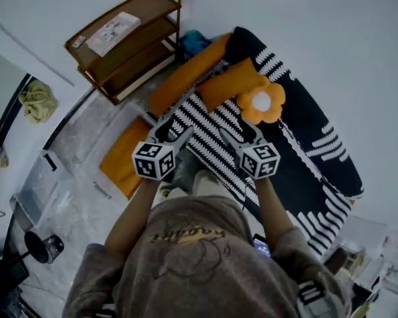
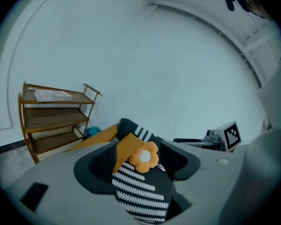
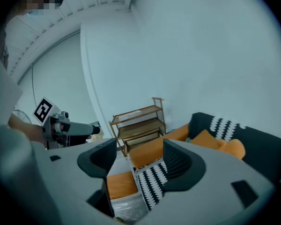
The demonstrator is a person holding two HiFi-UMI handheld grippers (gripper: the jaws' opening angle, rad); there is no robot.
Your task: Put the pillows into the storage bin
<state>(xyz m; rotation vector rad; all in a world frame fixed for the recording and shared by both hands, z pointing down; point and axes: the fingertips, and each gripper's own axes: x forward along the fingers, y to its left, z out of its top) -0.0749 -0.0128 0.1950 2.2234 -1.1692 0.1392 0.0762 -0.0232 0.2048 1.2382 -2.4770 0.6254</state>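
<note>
Two grippers, one pillow held up between them. The left gripper [image 2: 138, 159] has its jaws clamped on the black-and-white striped pillow [image 2: 141, 191], which fills the gap between them. The right gripper [image 3: 140, 164] bites the same pillow's edge, the cloth tight against its right jaw. Beyond both sets of jaws, an orange flower pillow [image 1: 261, 101] and a long orange pillow [image 1: 186, 78] lie on the black sofa [image 1: 318, 138].

No legible words or numbers.
- Marker cubes on left gripper [image 1: 174, 135] and right gripper [image 1: 241, 135]: black-and-white square patterns only.
- Sheet [image 1: 113, 32] on top of wooden shelf [image 1: 151, 5]: print too small.
- Hood [image 1: 186, 257], below the cubes: lettering unreadable.
</note>
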